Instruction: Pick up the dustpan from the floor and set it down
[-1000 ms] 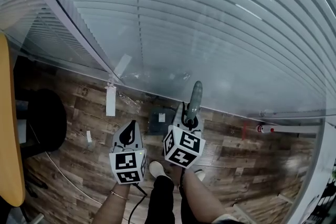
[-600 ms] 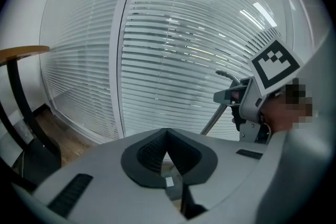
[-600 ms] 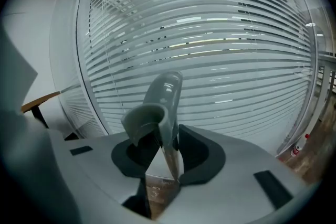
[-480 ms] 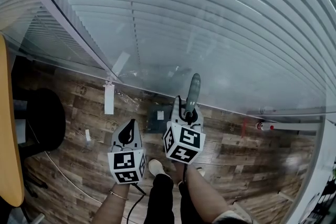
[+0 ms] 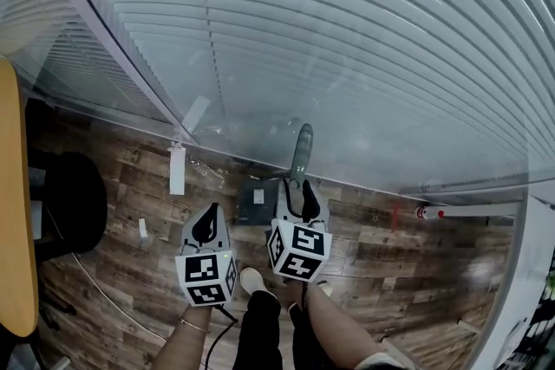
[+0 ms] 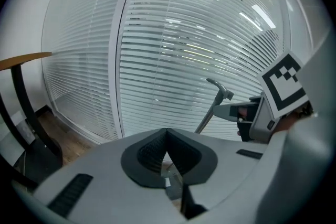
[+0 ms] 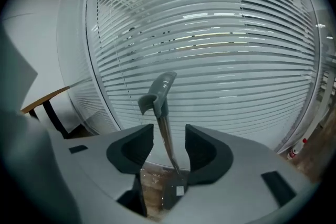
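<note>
Dustpan [image 5: 260, 197]: our task piece sits on the wooden floor [image 5: 390, 260] at the foot of the glass wall [image 5: 364, 65]. Its dark pan lies flat on the boards with a white label on it, and its long grey handle [image 5: 301, 153] rises upright toward the glass.
Right gripper [image 5: 297, 189]: we hold it with the jaws apart, one on each side of the handle. They have just been opening. In the right gripper view the shaft stands in the gap with clear space to either pad, so nothing is gripped.
Left gripper [image 5: 208, 223]: closed, the jaw tips meeting with nothing between them. It hangs just left of the right gripper, over the floor and clear of the dustpan.
Floor: dark wood planks; a white tag [image 5: 177, 169] lies near the wall, left of the pan.
Wall: curved glass backed by white slatted blinds [image 5: 286, 4], filling the upper part of every view.
Left edge: a black chair [image 5: 74, 199] and the orange rim of a table [image 5: 13, 212], both well apart from the dustpan.
Below: our legs and a pale shoe [image 5: 253, 277], just behind the grippers.
</note>
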{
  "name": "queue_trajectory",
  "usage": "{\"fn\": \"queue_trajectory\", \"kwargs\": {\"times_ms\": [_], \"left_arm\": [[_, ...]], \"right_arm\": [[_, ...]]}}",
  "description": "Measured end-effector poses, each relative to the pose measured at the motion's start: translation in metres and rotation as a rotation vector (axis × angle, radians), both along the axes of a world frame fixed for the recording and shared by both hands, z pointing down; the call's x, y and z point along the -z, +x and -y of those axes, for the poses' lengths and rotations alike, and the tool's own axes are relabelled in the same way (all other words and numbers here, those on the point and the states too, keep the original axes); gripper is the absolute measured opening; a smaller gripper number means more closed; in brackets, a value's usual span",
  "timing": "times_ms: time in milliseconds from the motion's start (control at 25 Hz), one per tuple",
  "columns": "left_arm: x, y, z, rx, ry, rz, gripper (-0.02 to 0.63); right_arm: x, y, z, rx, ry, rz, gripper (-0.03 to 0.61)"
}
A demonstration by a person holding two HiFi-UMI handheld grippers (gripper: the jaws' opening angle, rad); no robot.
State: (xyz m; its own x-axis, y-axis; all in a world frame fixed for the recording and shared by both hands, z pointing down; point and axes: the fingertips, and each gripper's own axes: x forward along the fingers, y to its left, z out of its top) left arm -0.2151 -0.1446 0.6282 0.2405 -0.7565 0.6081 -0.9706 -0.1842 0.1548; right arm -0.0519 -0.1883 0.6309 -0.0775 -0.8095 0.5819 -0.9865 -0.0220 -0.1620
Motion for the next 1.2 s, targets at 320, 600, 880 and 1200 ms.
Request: {"fn": "queue_trajectory", "kwargs": {"times_ms": [320, 600, 880, 1200], "left_arm": [[0.040, 0.014, -0.016, -0.020, 0.034, 0.020, 0.003], [0.106, 0.022, -0.027, 0.016, 0.094, -0.007, 0.003], [0.182, 0.039, -0.037, 0.035, 0.179, -0.005, 0.003], [0.254, 0.064, -0.048, 0.079, 0.295, -0.025, 0.003]], "right_arm": [[0.043, 0.026, -0.030, 0.051, 0.036, -0.067, 0.186], [0.125, 0.074, -0.053, 0.047, 0.129, -0.085, 0.141], [0.211, 0.136, -0.078, 0.026, 0.235, -0.125, 0.065], [0.276, 0.198, -0.104, 0.073, 0.311, -0.110, 0.034]]}}
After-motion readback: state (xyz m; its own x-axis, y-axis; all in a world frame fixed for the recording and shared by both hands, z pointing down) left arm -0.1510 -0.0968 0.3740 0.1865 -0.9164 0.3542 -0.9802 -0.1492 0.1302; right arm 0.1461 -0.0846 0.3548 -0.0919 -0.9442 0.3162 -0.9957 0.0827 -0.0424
